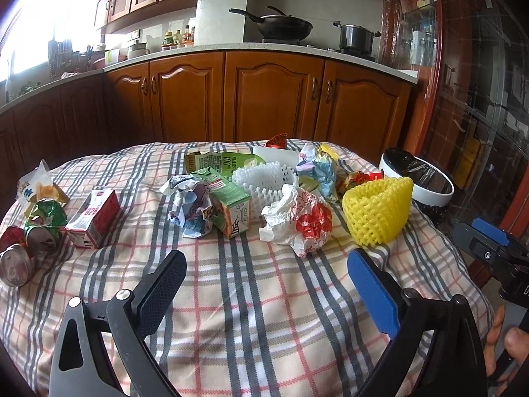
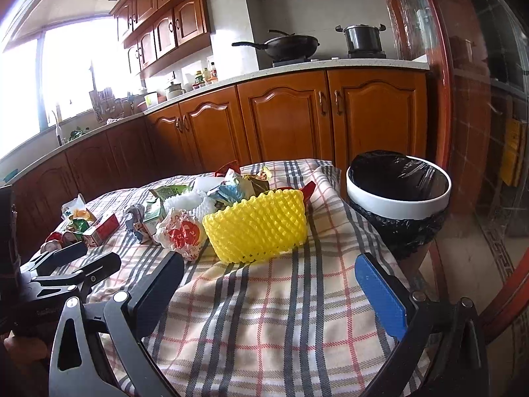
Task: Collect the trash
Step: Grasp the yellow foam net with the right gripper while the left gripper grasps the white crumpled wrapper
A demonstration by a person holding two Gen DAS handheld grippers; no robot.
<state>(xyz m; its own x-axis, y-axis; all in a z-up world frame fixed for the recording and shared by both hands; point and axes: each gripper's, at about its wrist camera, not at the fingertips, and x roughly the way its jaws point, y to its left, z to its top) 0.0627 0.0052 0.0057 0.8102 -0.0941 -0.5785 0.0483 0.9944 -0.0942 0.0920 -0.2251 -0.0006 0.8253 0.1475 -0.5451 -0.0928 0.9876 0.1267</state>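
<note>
1. Both tools hang above the near, bare part of the checked cloth. The left tool (image 1: 266, 289) has its jaws spread wide with nothing between them, and the right tool (image 2: 269, 292) is spread and empty too.
2. The trash lies in a loose heap across the middle of the tabletop (image 1: 251, 324). It includes a yellow foam net (image 1: 377, 210), a white foam net (image 1: 264, 182), a crumpled red-and-white wrapper (image 1: 299, 223), a green juice carton (image 1: 228, 201) and a ball of printed paper (image 1: 190, 210).
3. Well to the left lie a red-and-white carton (image 1: 94, 218) and crushed cans (image 1: 20, 258).
4. The bin (image 2: 398, 195), white-rimmed and lined with a black bag, stands just off the tabletop's far right edge — near the yellow net.
5. Likely trouble: the nets and wrappers look light and springy, so a pinch on one edge could slip, or it could drag a neighbouring piece along, since the pieces touch and overlap.
6. The cloth is soft and rumpled — a low approach could catch a fold and shift the whole heap.
7. The yellow net sits close to the tabletop's edge, and a nudge could send it to the floor beside the bin.
8. The two tools are near each other, so reaching for the same piece risks a clash.
</note>
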